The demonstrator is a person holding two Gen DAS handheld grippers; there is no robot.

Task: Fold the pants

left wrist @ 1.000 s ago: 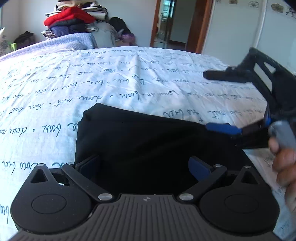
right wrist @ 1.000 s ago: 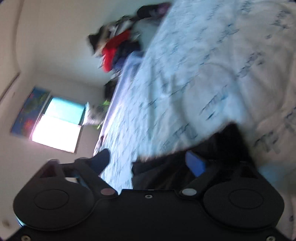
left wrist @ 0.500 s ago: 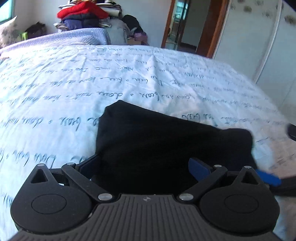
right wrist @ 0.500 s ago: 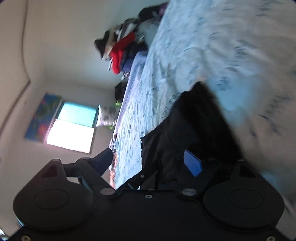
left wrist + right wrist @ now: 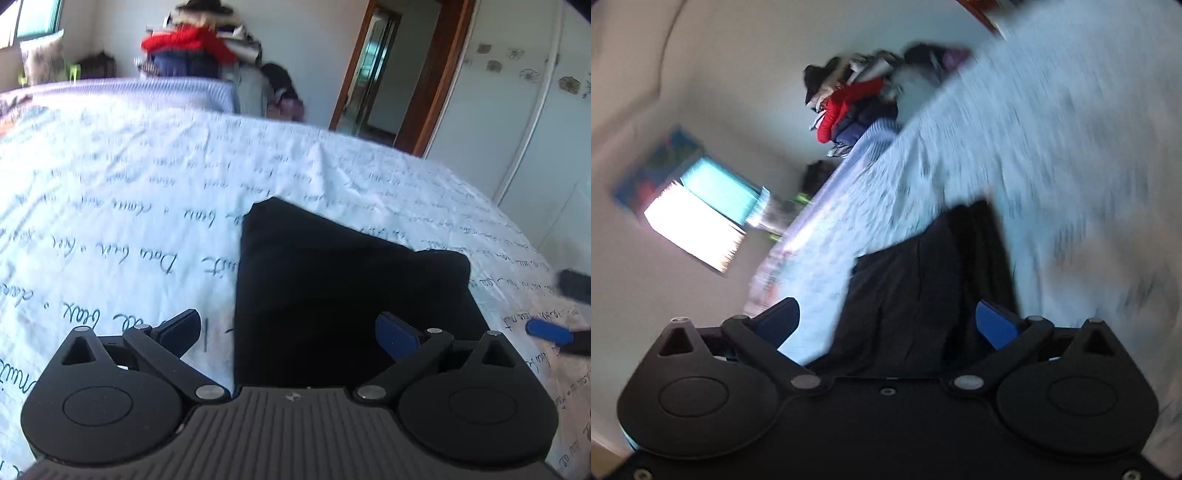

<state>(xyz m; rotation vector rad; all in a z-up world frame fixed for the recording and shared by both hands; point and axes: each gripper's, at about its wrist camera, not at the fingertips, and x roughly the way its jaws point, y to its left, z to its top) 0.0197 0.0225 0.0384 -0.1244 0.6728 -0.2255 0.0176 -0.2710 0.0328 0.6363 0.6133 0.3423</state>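
The black pants [image 5: 332,284] lie folded into a compact block on the bed's white sheet with blue script [image 5: 129,206]. My left gripper [image 5: 288,332] is open and empty, its jaws wide, just in front of the pants' near edge. My right gripper [image 5: 886,321] is open and empty, tilted sideways, with the pants [image 5: 931,280] just ahead of it; this view is blurred. The right gripper's blue fingertip [image 5: 548,331] shows at the right edge of the left wrist view, apart from the pants.
A pile of clothes with a red garment [image 5: 192,40] stands past the bed's far edge. A wooden door frame [image 5: 432,74] and a white wardrobe [image 5: 535,110] are at the right. A window [image 5: 698,218] is on the left wall.
The left gripper has swung left, so the pants now sit right of centre. The right gripper has let go of the pants, pulled away to the right and rotated.
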